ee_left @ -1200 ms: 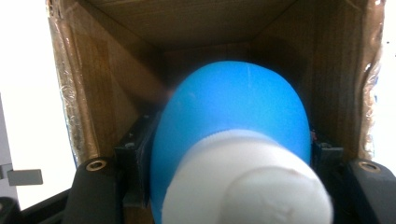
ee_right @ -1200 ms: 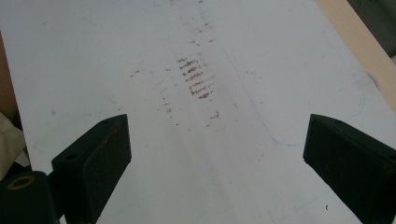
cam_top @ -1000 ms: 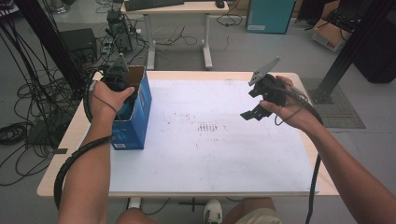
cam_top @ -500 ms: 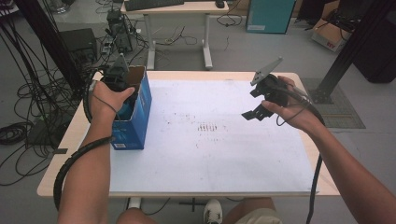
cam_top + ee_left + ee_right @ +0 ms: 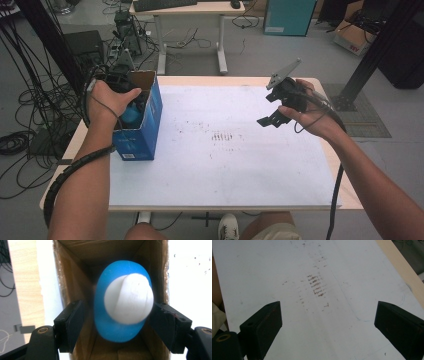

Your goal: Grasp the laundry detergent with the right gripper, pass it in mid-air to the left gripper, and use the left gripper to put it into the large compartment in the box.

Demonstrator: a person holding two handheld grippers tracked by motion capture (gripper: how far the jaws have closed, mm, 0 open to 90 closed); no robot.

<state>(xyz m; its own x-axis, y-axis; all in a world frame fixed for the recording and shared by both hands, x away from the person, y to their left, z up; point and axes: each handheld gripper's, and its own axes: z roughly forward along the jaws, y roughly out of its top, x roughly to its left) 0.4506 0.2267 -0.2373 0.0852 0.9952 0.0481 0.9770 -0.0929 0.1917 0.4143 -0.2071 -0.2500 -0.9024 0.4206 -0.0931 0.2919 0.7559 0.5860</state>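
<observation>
High cam overhead, gripper cams close, downward

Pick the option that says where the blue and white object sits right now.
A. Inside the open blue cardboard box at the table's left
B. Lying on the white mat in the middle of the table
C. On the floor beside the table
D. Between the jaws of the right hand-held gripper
A: the blue and white object sits down inside the open blue cardboard box, between the spread jaws of the left hand-held gripper.
</observation>
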